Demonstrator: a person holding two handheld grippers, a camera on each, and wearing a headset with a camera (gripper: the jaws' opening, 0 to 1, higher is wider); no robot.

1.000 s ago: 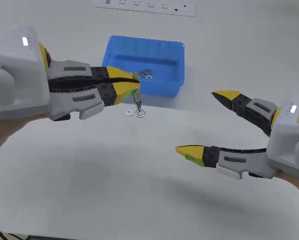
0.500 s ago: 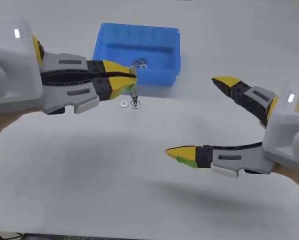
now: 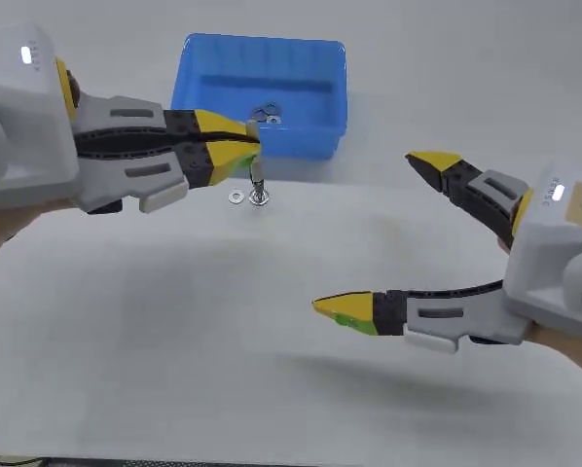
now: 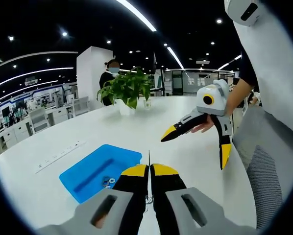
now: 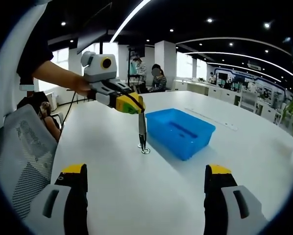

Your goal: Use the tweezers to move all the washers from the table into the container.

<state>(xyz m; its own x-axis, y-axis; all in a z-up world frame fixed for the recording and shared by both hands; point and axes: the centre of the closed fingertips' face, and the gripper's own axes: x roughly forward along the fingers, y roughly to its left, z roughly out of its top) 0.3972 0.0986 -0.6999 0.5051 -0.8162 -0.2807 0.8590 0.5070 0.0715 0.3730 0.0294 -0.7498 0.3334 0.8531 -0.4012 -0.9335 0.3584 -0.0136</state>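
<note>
**Left gripper clamps the tweezers over the washers; right gripper is spread wide**

Head view: The left gripper [image 3: 253, 148] reaches in from 9 o'clock, its yellow-tipped jaws pressed together on the tweezers [image 3: 257, 178], which hang straight down. The tweezer tips meet the white table [image 3: 174, 321] at the right-hand one of two washers [image 3: 236, 197] lying side by side. Whether the tips pinch it is too small to tell. Just beyond, at 12 o'clock, sits the blue container [image 3: 306, 146] with a few more washers inside. The right gripper [image 3: 367, 233] comes in from 3 o'clock with its jaws spread wide and nothing between them, well apart from the washers.

Left gripper view: The left gripper [image 4: 149, 169] has its two jaws closed tight, and the thin tweezers [image 4: 149, 157] stand out between them. The container [image 4: 87, 172] lies at 8 o'clock, with washers near its close corner. The right gripper [image 4: 193, 152], held in a hand, hangs wide open at 2 o'clock. A potted plant [image 4: 127, 88] stands at 11 o'clock.

Right gripper view: The right gripper [image 5: 145, 169] has its jaws far apart at 7 and 5 o'clock. At 11 o'clock the left gripper [image 5: 134, 108] holds the tweezers [image 5: 142, 128] upright, their tips down beside the washers [image 5: 145, 151] at the centre. The container [image 5: 181, 132] sits just to their right.
</note>
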